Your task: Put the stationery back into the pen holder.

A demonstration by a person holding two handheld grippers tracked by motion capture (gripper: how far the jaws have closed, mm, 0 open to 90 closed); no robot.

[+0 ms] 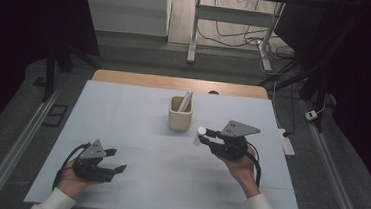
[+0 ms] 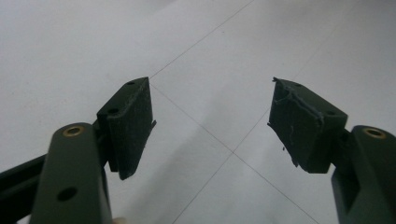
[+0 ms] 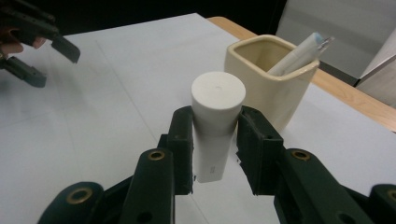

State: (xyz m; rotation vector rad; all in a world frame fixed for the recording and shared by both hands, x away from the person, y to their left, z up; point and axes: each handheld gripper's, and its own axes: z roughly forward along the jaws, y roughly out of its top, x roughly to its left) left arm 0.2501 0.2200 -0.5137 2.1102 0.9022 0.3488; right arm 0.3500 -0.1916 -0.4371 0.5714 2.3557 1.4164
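Note:
My right gripper (image 3: 215,140) is shut on a white tube (image 3: 215,126) with a flat round cap, held upright above the white table (image 1: 136,126); from above, the right gripper (image 1: 206,136) and the white tube (image 1: 200,135) hang just right of a cream square cup (image 1: 179,115). The cream cup (image 3: 266,74) holds a white tube and a pen that lean to one side. Near the table's front left, my left gripper (image 1: 115,160) rests open with nothing between its jaws; between the left gripper's pads (image 2: 133,121) I see bare table.
The wooden table edge (image 1: 180,82) shows beyond the white sheet. Past it stand desk legs (image 1: 194,35) and loose cables (image 1: 239,36) on the floor. Metal rails (image 1: 14,146) run along both sides of the table.

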